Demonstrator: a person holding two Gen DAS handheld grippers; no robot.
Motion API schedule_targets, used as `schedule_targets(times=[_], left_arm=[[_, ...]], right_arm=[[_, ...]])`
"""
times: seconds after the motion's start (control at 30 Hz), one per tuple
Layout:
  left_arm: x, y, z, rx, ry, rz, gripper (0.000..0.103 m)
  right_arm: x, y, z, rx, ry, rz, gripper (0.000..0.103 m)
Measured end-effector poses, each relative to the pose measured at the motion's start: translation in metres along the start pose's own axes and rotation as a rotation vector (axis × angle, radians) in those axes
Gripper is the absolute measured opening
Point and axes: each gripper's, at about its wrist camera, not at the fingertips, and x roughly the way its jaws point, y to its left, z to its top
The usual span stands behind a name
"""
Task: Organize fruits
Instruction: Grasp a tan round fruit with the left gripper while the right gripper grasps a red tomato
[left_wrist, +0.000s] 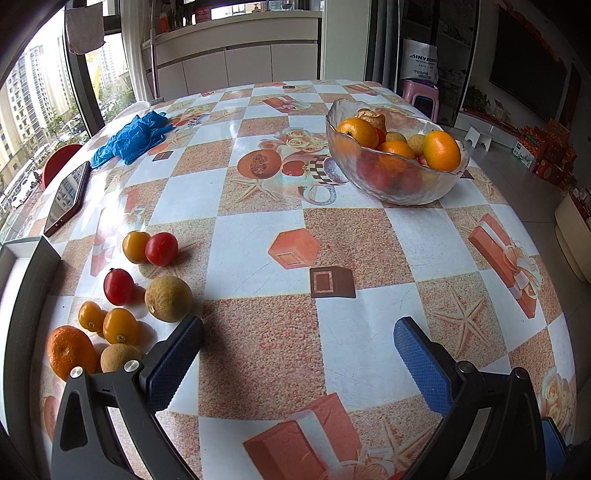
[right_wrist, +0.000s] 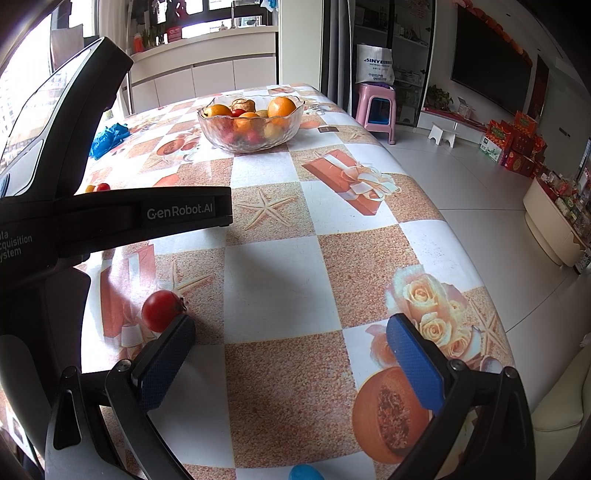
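Note:
A glass bowl (left_wrist: 399, 184) with oranges and small fruits stands at the far right of the table; it also shows in the right wrist view (right_wrist: 251, 142). Loose fruits lie at the left: red tomatoes (left_wrist: 161, 249) (left_wrist: 118, 286), yellow tomatoes (left_wrist: 135, 246) (left_wrist: 120, 326), a brown round fruit (left_wrist: 168, 298) and an orange (left_wrist: 70, 351). My left gripper (left_wrist: 299, 338) is open and empty, its left finger just right of these fruits. My right gripper (right_wrist: 291, 339) is open and empty; a red tomato (right_wrist: 161, 310) lies just beyond its left fingertip (right_wrist: 177, 339).
A blue glove (left_wrist: 129, 138) and a dark phone (left_wrist: 68, 197) lie at the table's far left. The left gripper's body (right_wrist: 110, 214) fills the left of the right wrist view. A pink stool (right_wrist: 375, 110) stands beyond the table's right edge.

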Motion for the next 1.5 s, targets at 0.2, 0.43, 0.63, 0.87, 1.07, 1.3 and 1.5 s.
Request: schedule_targets(times=[0.2,0.43,0.63,0.87,1.07,1.3,1.5], left_arm=[[0.000,0.000,0.000,0.000,0.000,0.000,0.103],[0.000,0.000,0.000,0.000,0.000,0.000,0.103],[0.000,0.000,0.000,0.000,0.000,0.000,0.103],[0.000,0.000,0.000,0.000,0.000,0.000,0.103],[-0.008,0.001,0.006,0.082,-0.024,0.061,0.103],[-0.094,0.048,-0.010,0.108,-0.195,0.029,0.103],[-0.112,0.102,-0.068,0.104,-0.128,0.070,0.103]], right_arm=[[0.000,0.000,0.000,0.000,0.000,0.000,0.103],[0.000,0.000,0.000,-0.001,-0.001,0.000,0.103],[0.001,0.000,0.000,-0.001,-0.001,0.000,0.103],[0.000,0.000,0.000,-0.001,-0.002,0.002,0.103],[0.001,0.000,0.000,-0.002,-0.002,0.002,0.103],[0.000,0.000,0.000,-0.002,-0.002,0.002,0.103],[0.000,0.000,0.000,-0.003,-0.001,0.002,0.103]])
